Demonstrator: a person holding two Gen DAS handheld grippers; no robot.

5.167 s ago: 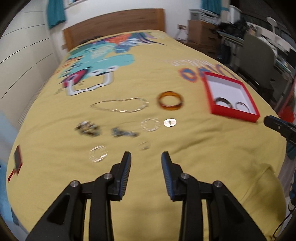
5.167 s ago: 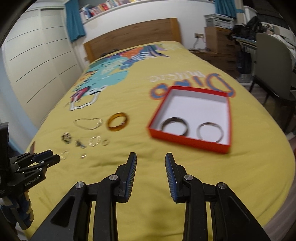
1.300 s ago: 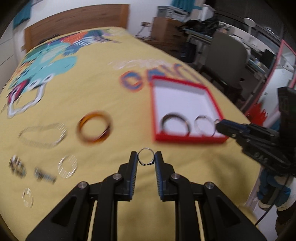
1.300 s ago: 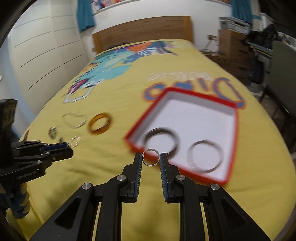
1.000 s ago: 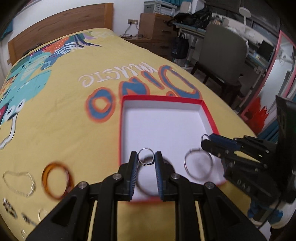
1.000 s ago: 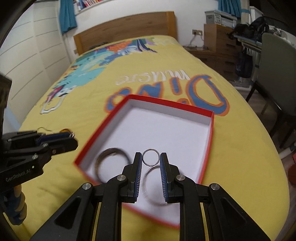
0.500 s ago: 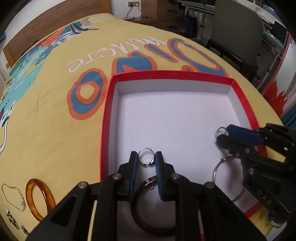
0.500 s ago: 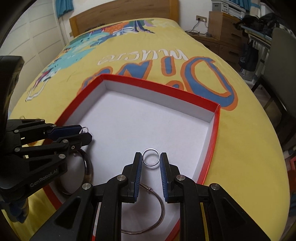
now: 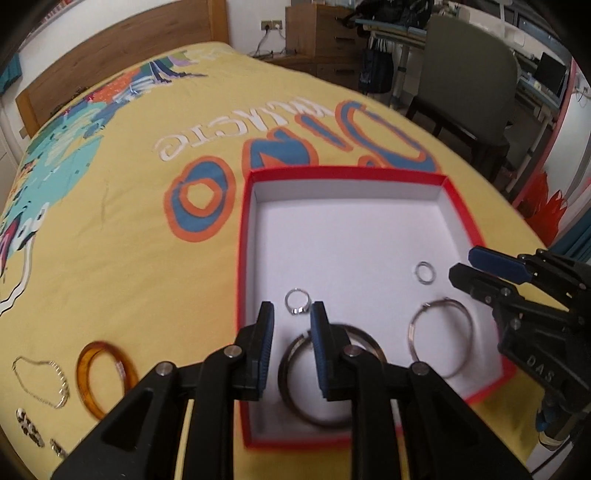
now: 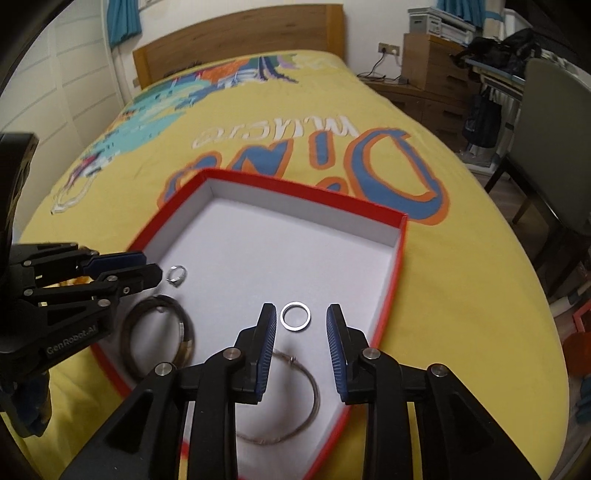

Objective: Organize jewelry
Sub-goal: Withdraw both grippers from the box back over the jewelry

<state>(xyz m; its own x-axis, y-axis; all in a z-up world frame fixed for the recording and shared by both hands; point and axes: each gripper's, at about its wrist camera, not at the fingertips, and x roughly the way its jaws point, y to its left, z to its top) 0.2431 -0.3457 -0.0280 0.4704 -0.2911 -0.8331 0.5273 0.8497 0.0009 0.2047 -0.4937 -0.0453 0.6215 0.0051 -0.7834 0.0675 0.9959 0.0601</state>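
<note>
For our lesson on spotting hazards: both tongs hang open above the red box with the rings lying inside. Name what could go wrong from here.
1. The small ring lies between the open right tongs; a careless pull back might flick it out.
2. The box sits near the edge of the soft bed cover; a nudge could tip it off.
3. The amber bangle and chain still lie out on the cover, where folds may hide them.

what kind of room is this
Most likely a bedroom: a bed with a yellow dinosaur cover and a wooden headboard, plus a chest of drawers beside it. A desk and chair stand at the right edge.
</note>
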